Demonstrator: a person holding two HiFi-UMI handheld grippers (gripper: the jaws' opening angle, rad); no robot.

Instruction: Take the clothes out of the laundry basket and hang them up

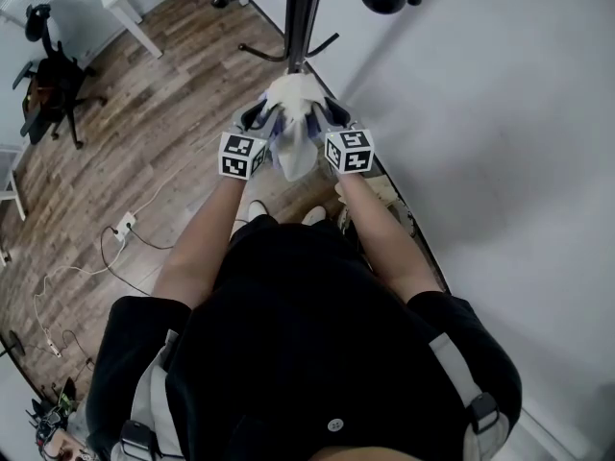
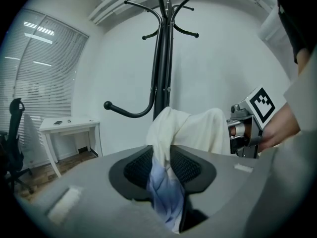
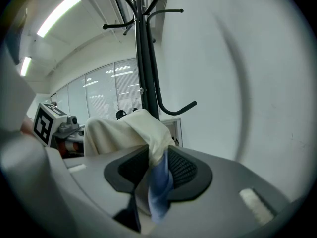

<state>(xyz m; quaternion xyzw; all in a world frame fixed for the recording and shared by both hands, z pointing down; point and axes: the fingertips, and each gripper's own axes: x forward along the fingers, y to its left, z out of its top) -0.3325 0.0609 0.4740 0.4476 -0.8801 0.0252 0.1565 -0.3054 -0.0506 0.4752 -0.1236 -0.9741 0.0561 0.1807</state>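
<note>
**A pale garment held up at the coat stand, one gripper on each end**

Nearest me, the person's forearms point(image 1: 207, 233) reach out side by side. The left gripper point(image 1: 264, 118) sits at nine o'clock of the bundle and the right gripper point(image 1: 325, 115) at three o'clock, each with its jaws closed on a fold of the white-and-blue garment point(image 1: 294, 147). The garment hangs bunched between them, right against the pole of the black coat stand point(image 1: 306, 17) at the person's twelve o'clock. I cannot tell whether it already rests on a hook point(image 2: 126, 112). To hang it well, I judge the cloth should lie across a curved hook with its weight on both sides before either grip lets go. Both ends should then be released together, so it does not slide off. Farther off, at ten o'clock, an office chair point(image 1: 53, 80) stands on the wood floor point(image 1: 144, 161).
</note>
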